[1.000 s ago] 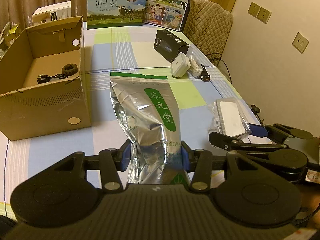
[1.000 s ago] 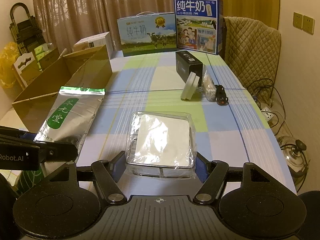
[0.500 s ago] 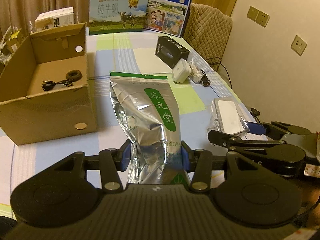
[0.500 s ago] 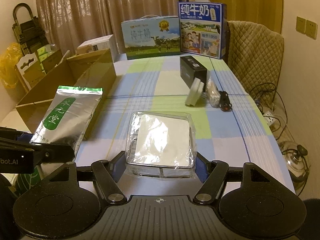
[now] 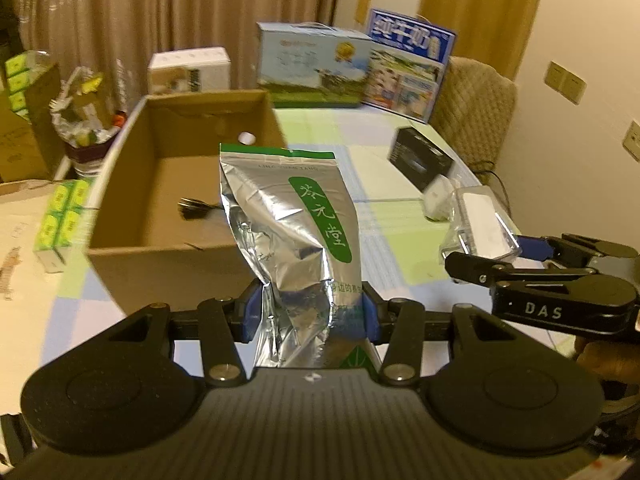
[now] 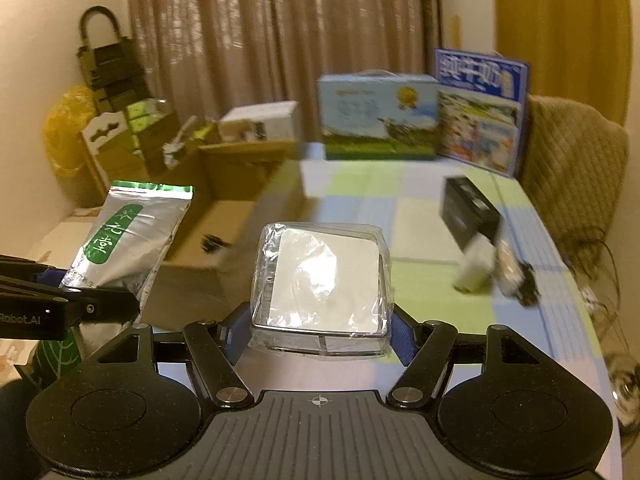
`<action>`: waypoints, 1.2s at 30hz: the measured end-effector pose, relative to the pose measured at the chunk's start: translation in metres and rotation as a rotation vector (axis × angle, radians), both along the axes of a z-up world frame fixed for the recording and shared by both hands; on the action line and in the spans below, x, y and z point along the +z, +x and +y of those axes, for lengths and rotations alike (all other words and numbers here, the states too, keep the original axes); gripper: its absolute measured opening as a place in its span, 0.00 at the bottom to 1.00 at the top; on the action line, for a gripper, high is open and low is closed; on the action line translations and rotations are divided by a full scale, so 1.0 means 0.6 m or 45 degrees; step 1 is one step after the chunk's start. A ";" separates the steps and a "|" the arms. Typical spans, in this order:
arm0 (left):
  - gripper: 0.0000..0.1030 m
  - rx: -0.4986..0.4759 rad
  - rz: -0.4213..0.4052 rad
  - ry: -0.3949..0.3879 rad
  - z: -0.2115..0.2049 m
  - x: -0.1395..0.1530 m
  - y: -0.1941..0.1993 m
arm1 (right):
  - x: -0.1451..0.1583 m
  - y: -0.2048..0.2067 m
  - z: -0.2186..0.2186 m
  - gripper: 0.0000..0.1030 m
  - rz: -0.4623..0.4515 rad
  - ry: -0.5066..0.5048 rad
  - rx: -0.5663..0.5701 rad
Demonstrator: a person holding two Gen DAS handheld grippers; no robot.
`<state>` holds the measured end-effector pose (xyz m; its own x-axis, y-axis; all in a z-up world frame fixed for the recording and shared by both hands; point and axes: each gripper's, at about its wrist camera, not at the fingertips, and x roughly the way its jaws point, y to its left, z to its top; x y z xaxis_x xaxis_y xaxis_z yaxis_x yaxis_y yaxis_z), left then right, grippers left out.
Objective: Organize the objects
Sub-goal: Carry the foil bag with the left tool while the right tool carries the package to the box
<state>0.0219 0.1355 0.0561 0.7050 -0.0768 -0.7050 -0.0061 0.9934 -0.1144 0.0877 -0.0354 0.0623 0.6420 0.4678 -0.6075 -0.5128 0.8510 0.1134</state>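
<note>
- Left gripper held level above the near edge of the table, blue pads pinching the lower part of the silver foil pouch from both sides.
- Foil pouch upright in that grip, green label strip facing the camera, sealed green-edged top reaching in front of the cardboard box; lifted clear of the tablecloth.
- Cardboard box open-topped at the table's left edge, a small dark cable bundle lying on its floor, blurred.
- Right gripper held beside the left one, to its right, also raised over the near edge; fingers clamped on the two sides of a clear plastic case with a white square inside.
- In the left wrist view, right gripper pointing the same way, slightly ahead, a fingertip of the holding hand showing below its body.
- In the right wrist view, left gripper's black finger crossing the lower left, the pouch rising tilted above it.
- Toward the table's right edge: a black box, a white adapter just beside it, and something small and dark next to that, too blurred to name.
- At the far edge: two milk cartons standing side by side, a white box to their left behind the cardboard box.
- Padded chair back beyond the far right corner.
</note>
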 end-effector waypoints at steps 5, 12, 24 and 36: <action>0.42 0.035 -0.014 0.050 0.048 0.018 0.002 | 0.020 0.008 0.056 0.64 -0.027 0.020 0.076; 0.42 0.068 -0.018 0.082 0.096 0.030 0.003 | 0.034 0.021 0.107 0.64 -0.043 0.026 0.139; 0.42 0.042 -0.018 0.112 0.141 0.043 0.038 | 0.050 0.062 0.152 0.64 -0.006 0.043 0.168; 0.42 0.032 -0.033 0.167 0.194 0.071 0.117 | 0.061 0.111 0.213 0.64 0.001 0.041 0.197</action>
<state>0.0918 0.2519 0.0989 0.7236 0.0327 -0.6895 -0.0301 0.9994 0.0158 0.1542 0.0923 0.0991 0.5604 0.5802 -0.5911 -0.6374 0.7578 0.1394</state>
